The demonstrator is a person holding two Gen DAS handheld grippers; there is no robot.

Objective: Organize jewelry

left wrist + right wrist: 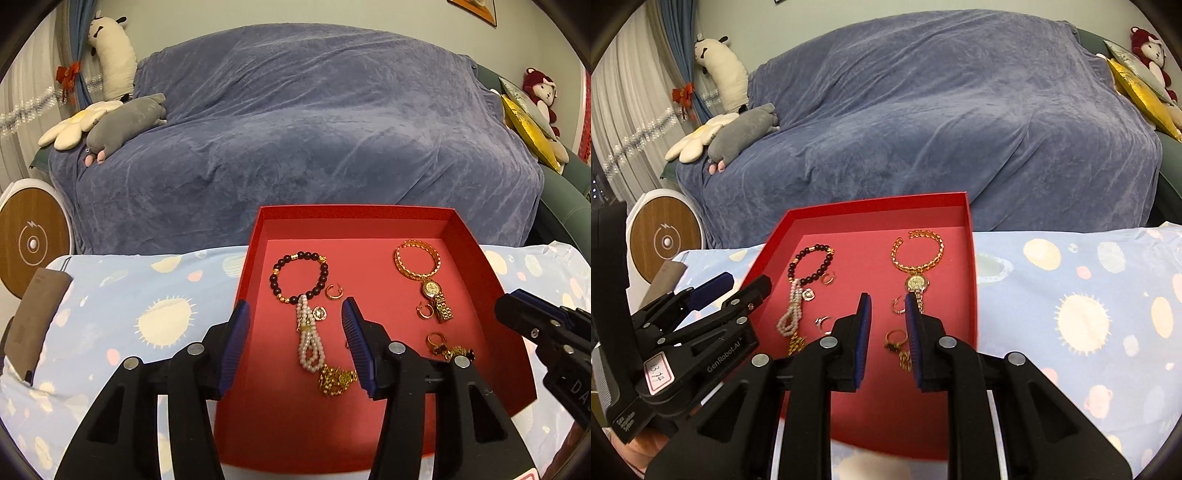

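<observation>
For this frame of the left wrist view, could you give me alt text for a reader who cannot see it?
An open left gripper hovers empty over a red tray of jewelry: a dark bead bracelet, a pearl strand, a gold bracelet and a gold watch. The tray sits on a blue patterned cloth, with a covered sofa behind.

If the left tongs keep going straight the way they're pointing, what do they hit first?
Probably the pearl strand: it lies between the open left tongs on the red tray's floor, with the gold chain beside its near end. Depth is hard to judge, so the chain could come first.
</observation>
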